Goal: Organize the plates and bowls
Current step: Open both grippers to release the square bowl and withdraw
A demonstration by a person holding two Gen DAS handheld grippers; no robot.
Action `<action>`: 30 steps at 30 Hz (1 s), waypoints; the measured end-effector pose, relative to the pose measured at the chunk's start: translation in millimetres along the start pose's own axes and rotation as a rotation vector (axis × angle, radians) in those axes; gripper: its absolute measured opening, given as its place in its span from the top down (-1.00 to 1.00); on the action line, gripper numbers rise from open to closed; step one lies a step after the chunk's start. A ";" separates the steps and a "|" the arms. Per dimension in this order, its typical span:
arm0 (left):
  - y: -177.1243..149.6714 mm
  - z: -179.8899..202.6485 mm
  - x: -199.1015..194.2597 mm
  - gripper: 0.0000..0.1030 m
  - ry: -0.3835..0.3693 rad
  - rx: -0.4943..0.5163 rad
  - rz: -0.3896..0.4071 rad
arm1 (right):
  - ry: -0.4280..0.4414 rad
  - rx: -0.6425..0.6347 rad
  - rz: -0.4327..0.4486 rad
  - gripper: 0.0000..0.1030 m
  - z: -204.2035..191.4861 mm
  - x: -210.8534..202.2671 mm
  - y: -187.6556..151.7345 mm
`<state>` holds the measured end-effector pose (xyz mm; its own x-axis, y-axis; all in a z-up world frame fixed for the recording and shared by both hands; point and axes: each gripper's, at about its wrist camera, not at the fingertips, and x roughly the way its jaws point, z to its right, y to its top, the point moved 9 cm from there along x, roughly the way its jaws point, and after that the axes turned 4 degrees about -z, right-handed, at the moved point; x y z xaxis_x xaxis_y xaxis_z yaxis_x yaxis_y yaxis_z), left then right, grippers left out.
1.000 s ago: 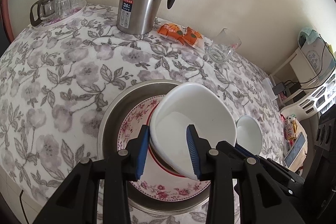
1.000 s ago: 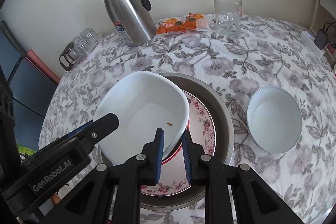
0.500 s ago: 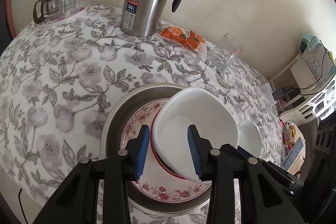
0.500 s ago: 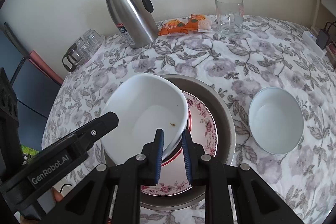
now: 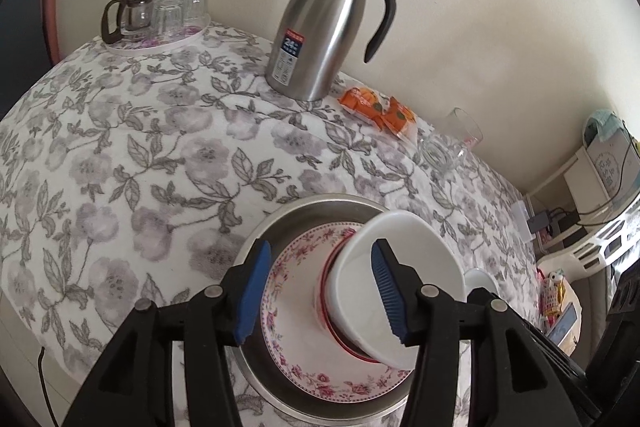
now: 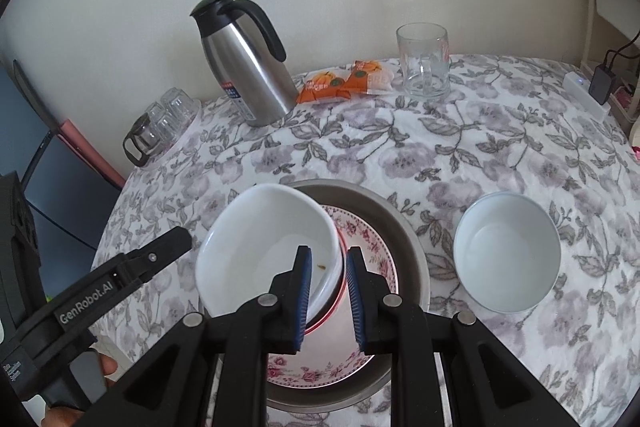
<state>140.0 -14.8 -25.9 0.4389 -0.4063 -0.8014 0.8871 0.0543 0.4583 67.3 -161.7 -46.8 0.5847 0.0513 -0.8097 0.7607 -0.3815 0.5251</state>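
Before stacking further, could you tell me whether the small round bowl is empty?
Empty: the small round bowl stands upright, its white inside bare.

Bare floral desk (image 5: 132, 163) lies open left of the metal basin (image 5: 304, 215), clear for a gripper. Along the back wall stand the steel jug (image 6: 248, 75), the glass tray (image 5: 156, 15), snack packets (image 6: 344, 83) and a glass mug (image 6: 424, 67). Right of the basin, the small white bowl (image 6: 508, 259) blocks the way.
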 end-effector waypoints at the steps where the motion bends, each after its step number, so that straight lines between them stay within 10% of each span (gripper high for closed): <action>1: 0.9 -2.2 -0.9 -0.08 0.008 -0.007 0.006 | -0.009 0.004 0.001 0.36 2.4 0.6 0.3; 18: 12.6 -45.4 -9.7 -0.87 0.251 -0.055 0.113 | -0.054 0.073 0.023 -1.00 37.2 4.9 4.3; 30: 14.9 -56.0 -17.4 -0.94 0.315 -0.099 0.162 | -0.068 0.084 0.049 -1.00 51.6 1.0 6.0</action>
<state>153.5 44.1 -26.6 0.5835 -0.0851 -0.8076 0.8053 0.1889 0.5619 57.8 -211.5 -58.0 0.5981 -0.0308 -0.8008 0.7036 -0.4581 0.5432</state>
